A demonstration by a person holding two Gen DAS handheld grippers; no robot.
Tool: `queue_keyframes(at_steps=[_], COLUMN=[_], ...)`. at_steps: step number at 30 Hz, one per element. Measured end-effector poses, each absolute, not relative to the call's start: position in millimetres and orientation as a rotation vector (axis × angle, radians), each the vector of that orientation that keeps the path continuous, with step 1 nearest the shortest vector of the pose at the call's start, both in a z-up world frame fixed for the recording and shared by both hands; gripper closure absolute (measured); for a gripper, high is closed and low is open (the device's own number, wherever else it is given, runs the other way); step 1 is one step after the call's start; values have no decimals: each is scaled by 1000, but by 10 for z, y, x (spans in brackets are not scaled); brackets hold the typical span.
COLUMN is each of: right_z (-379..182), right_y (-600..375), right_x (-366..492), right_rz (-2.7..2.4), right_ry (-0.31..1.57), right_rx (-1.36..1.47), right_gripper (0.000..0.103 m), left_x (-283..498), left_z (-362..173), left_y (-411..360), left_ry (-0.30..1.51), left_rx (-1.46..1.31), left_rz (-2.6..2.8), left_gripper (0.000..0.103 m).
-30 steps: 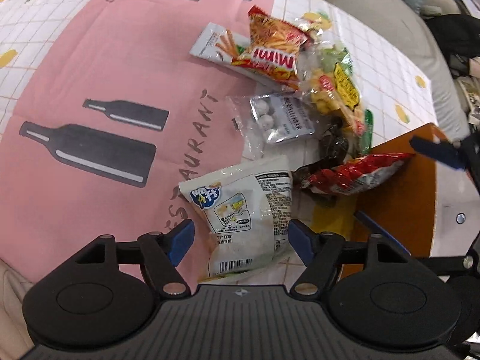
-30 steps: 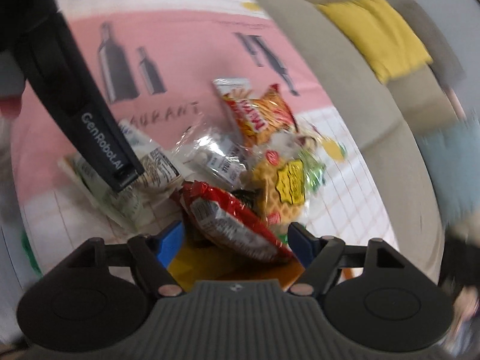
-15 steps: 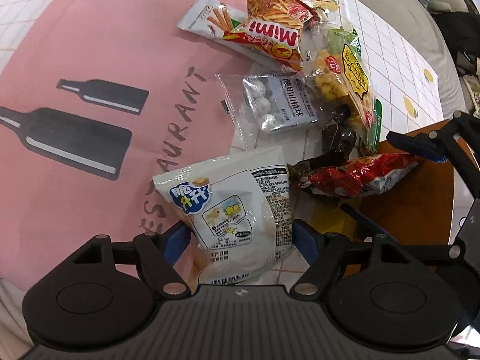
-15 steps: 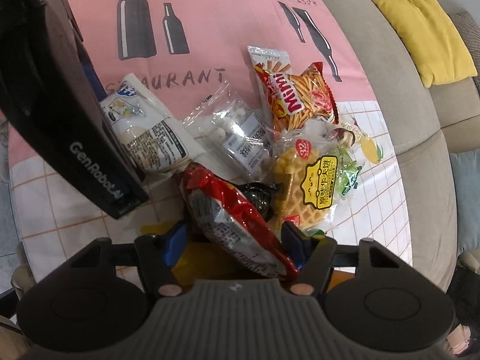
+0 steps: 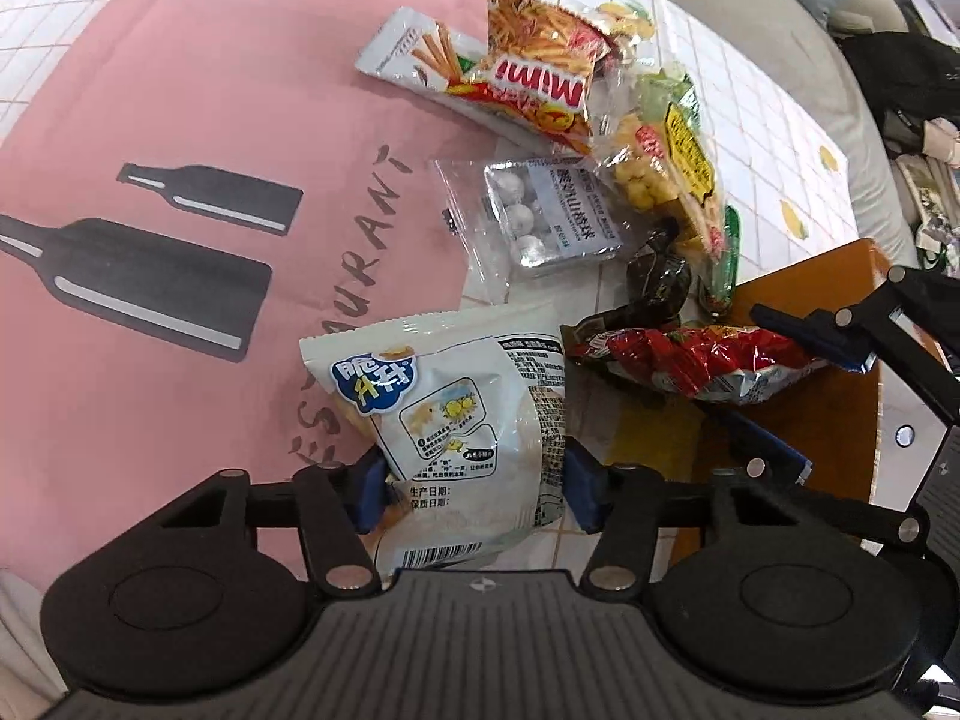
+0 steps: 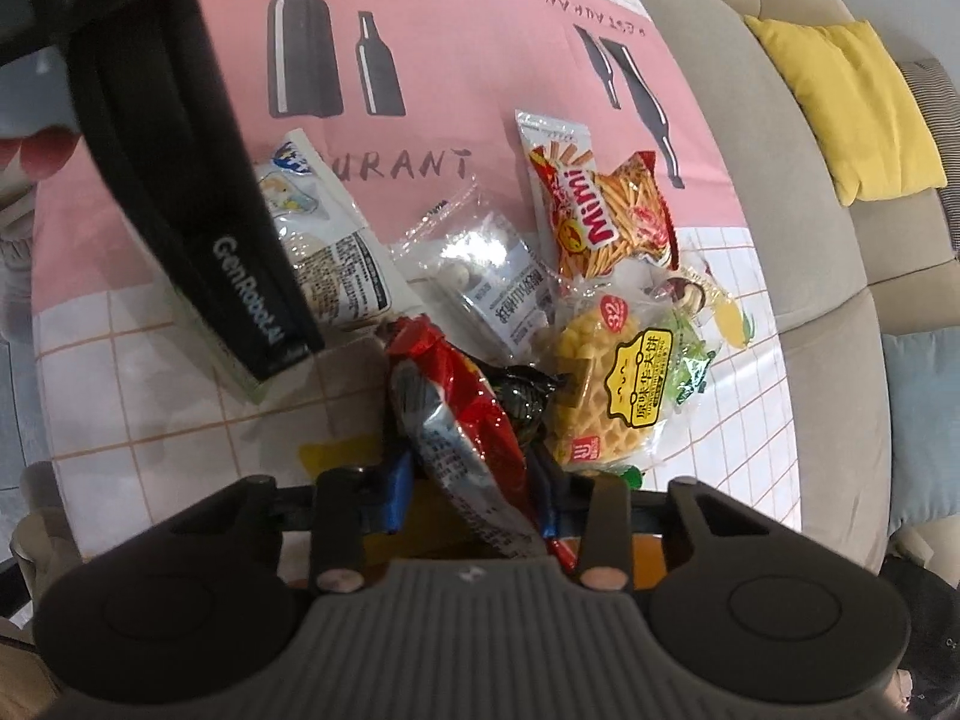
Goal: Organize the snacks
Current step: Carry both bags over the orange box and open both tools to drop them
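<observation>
My left gripper [image 5: 471, 489] is shut on a white snack bag [image 5: 462, 414] with a blue logo, its pads pressing the bag's sides. My right gripper [image 6: 471, 495] is shut on a red and silver snack packet [image 6: 462, 420], also seen in the left wrist view [image 5: 696, 360]. On the table lies a pile: a red Mimi chips bag [image 5: 540, 66], a white stick-snack pack [image 5: 420, 54], a clear pack of white balls [image 5: 540, 216], a yellow waffle-snack bag [image 6: 612, 384] and a small dark packet [image 5: 657, 288].
A pink tablecloth with black bottle prints [image 5: 180, 180] covers the table. An orange-brown wooden surface [image 5: 828, 312] sits at the right. A beige sofa [image 6: 780, 240] with a yellow cushion [image 6: 852, 102] lies behind the table.
My left gripper moved onto the white bag and closed on it. My right gripper closed on the red packet.
</observation>
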State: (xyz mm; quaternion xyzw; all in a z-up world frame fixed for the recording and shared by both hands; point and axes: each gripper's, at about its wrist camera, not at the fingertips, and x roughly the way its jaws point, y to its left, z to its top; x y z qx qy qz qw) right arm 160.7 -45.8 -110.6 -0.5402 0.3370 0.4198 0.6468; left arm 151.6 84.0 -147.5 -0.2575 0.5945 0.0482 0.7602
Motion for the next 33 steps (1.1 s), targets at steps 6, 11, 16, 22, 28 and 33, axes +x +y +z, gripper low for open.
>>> queue_keyframes(at_steps=[6, 11, 16, 22, 28, 33], right_z=[-850, -606, -338, -97, 18, 26], right_y=[-474, -568, -791, -1253, -1744, -2105], right_x=[1590, 1668, 1674, 1544, 1352, 1277], right_rz=[903, 795, 677, 545, 415, 321], right_ry=[780, 860, 906, 911, 913, 905], right_rx=[-1091, -818, -511, -191, -12, 26], right_gripper=[70, 71, 73, 74, 80, 80], left_x=[1393, 1263, 1146, 1031, 966, 1039], left_z=[-1209, -977, -745, -454, -205, -102], left_y=[923, 971, 942, 838, 607, 298], left_ry=[1217, 1153, 1092, 1017, 946, 928], left_rx=[-557, -553, -529, -494, -427, -367], left_rz=[102, 90, 60, -6, -103, -193], left_gripper=[41, 43, 44, 45, 45, 45])
